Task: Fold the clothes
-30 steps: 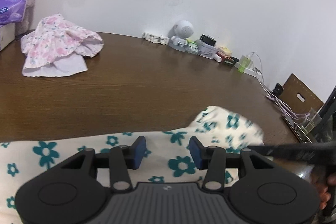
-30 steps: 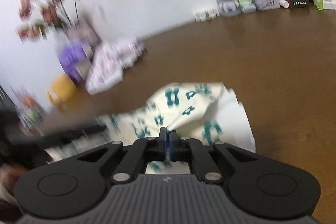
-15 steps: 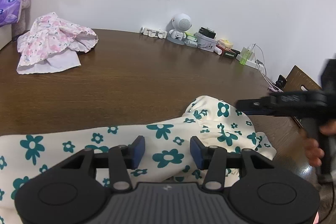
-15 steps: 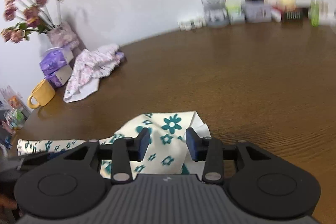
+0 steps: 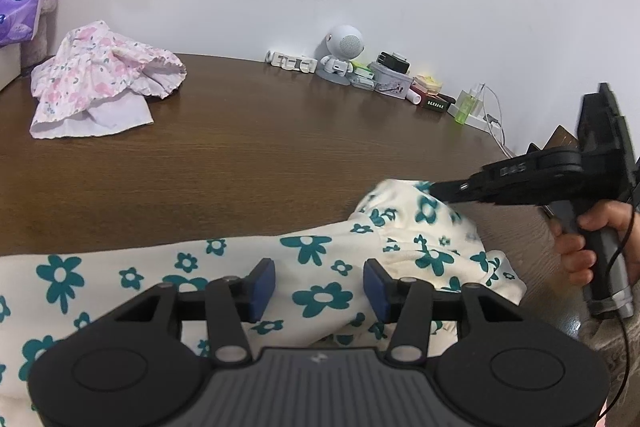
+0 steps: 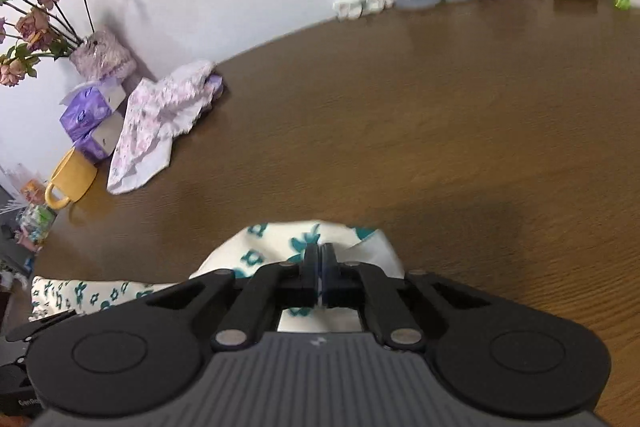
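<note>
now the right gripper [image 6: 319,267], wide apart half a second ago, is clamped again on the bunched right end of the garment [image 5: 312,267] at the near table [image 5: 260,163] edge; left gripper [image 5: 319,279] hangs open over its middle, so another fold seems likely; pink garment [image 5: 100,83] lies far left

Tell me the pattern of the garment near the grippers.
Teal flowers on the cream cloth garment, clearest in the left wrist view.
</note>
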